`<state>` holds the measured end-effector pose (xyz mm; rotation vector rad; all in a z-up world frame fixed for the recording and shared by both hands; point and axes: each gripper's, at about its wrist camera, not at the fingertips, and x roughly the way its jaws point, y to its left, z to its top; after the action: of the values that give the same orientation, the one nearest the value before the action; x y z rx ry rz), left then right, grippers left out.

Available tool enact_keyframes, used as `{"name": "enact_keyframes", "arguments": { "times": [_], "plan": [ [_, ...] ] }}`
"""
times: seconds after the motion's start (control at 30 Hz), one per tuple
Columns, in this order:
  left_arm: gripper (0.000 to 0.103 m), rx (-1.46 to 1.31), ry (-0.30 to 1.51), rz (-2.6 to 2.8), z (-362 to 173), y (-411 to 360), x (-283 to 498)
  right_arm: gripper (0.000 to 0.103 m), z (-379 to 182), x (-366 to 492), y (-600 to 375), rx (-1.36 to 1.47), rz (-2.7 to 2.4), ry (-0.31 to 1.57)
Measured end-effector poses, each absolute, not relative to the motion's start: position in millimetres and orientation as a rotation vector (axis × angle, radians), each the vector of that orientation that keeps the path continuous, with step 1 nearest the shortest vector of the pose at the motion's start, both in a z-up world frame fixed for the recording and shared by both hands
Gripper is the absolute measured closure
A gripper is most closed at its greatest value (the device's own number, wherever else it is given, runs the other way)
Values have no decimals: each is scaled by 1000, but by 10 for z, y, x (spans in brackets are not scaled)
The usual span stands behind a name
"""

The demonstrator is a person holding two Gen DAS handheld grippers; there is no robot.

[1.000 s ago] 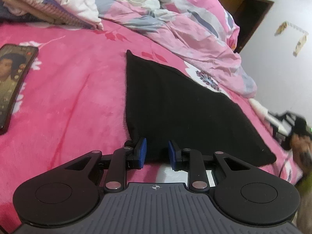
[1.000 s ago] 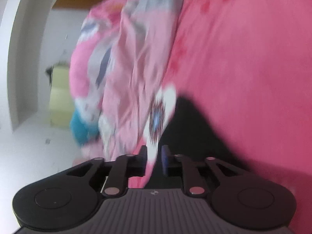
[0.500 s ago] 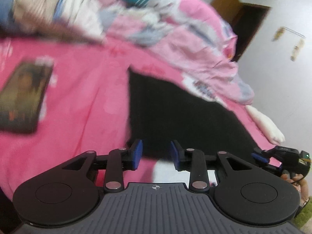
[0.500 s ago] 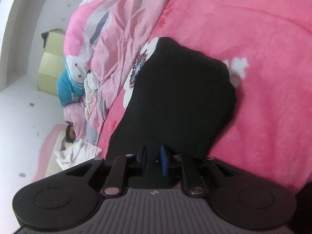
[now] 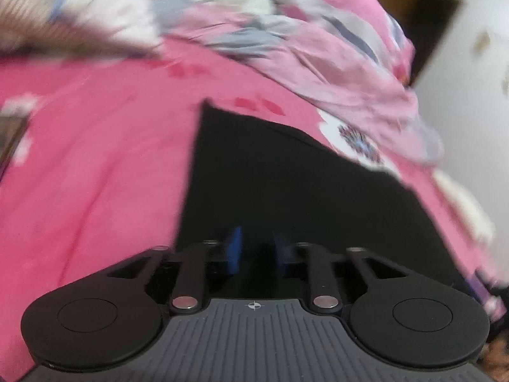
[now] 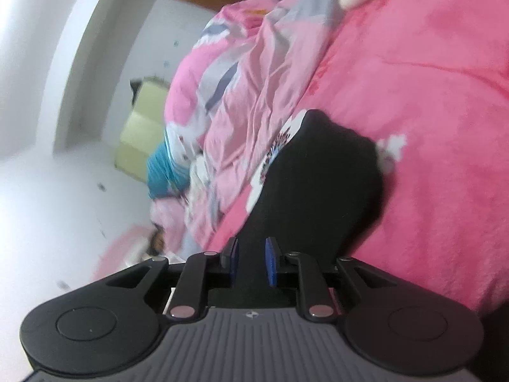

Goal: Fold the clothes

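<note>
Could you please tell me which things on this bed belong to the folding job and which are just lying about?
For the job:
black garment
left gripper
right gripper

Lying about:
crumpled pink quilt
phone
heap of clothes

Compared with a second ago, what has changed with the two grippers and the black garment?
The left gripper has pushed in over the black garment; its jaws are closing with cloth between them. The right gripper has swung onto the garment's end, jaws opening. The garment still lies on the pink bedspread.
</note>
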<state>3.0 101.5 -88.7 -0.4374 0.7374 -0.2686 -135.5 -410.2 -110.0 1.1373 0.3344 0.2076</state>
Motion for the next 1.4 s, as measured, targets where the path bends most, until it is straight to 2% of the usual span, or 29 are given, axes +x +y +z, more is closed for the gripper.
{"name": "enact_keyframes", "arguments": {
  "times": [0.13,0.27,0.4,0.43,0.5,0.57,0.7,0.83,0.93,1.03,1.13,1.2,1.4],
  "plan": [
    [83,-441,682,-225,-705,1108,4,81,-1145,-1300,-4142,1182,241,321],
    [81,-378,646,-338,-512,719,295,79,-1130,-1246,-4106,1154,258,336],
    [81,-408,754,-336,-789,528,777,77,-1147,-1286,-4122,1168,250,323],
    [81,-459,776,-312,-868,618,856,76,-1156,-1288,-4129,1178,252,321],
    [88,-594,780,-264,-961,895,921,76,-1166,-1289,-4135,1188,258,317],
    [88,-699,777,-213,-1023,1136,980,76,-1171,-1273,-4131,1189,266,320],
    [87,-710,739,-153,-917,1290,1064,76,-1175,-1248,-4124,1189,277,325],
    [84,-666,743,-273,-810,1040,1220,75,-1178,-1247,-4125,1192,278,327],
    [84,-619,780,-276,-876,908,1398,75,-1181,-1247,-4126,1194,279,329],
    [84,-671,780,-186,-997,1126,1551,75,-1178,-1263,-4119,1194,279,329],
    [81,-792,733,-118,-950,1461,1494,73,-1182,-1252,-4123,1196,281,328],
    [77,-794,695,-110,-836,1561,1374,70,-1186,-1247,-4121,1197,281,328],
    [72,-734,676,-215,-531,1468,952,69,-1181,-1264,-4115,1194,278,326]
  ]
}}
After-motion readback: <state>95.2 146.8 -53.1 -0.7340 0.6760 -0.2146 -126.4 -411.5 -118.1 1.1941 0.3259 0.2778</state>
